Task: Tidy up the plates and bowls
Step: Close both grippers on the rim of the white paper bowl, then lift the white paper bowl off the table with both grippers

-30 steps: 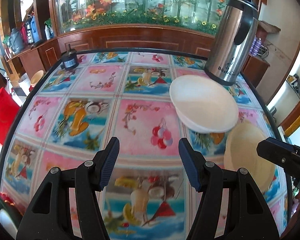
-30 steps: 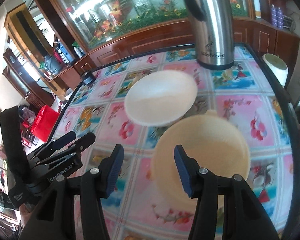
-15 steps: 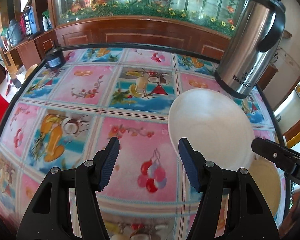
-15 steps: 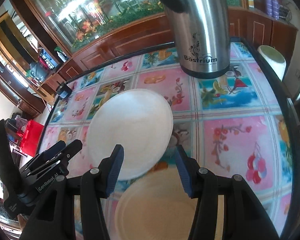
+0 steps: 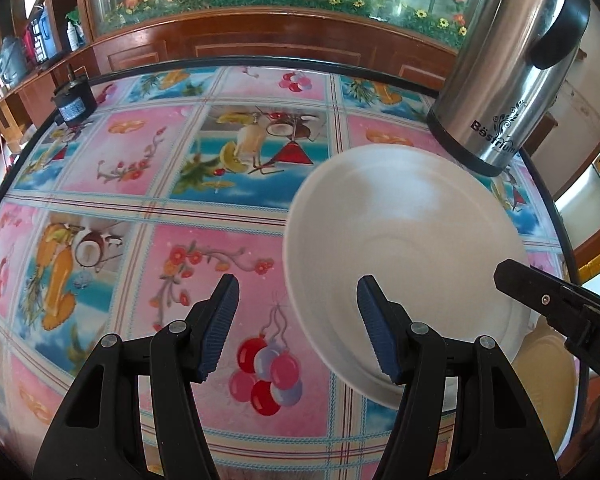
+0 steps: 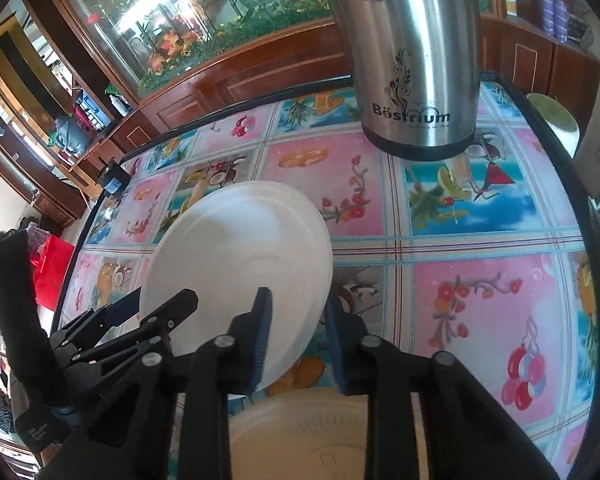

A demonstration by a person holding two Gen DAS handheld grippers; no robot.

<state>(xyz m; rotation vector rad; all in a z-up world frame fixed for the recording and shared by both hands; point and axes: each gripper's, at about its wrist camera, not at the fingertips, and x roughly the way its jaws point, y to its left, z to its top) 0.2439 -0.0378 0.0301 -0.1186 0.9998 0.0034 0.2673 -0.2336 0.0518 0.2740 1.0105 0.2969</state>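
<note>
A white bowl [image 5: 408, 248] sits on the patterned table, right of centre in the left wrist view; it also shows in the right wrist view [image 6: 236, 256]. A cream plate [image 6: 320, 436] lies near the front edge, partly under my right gripper, and shows at the lower right of the left wrist view [image 5: 548, 384]. My left gripper [image 5: 296, 328] is open, its jaws straddling the bowl's left rim. My right gripper [image 6: 298, 336] is open, its jaws on either side of the bowl's right rim, one finger inside and one outside.
A tall steel thermos jug [image 5: 508, 68] stands just behind the bowl at the table's far right. A small black device [image 5: 74, 104] sits at the far left edge. The table [image 5: 140, 208] has a dark raised rim. Wooden cabinets and an aquarium stand behind.
Both grippers have moved forward to the white bowl. The cream plate has slid back under the right gripper. The right gripper's jaws are narrower and now straddle the bowl's rim.
</note>
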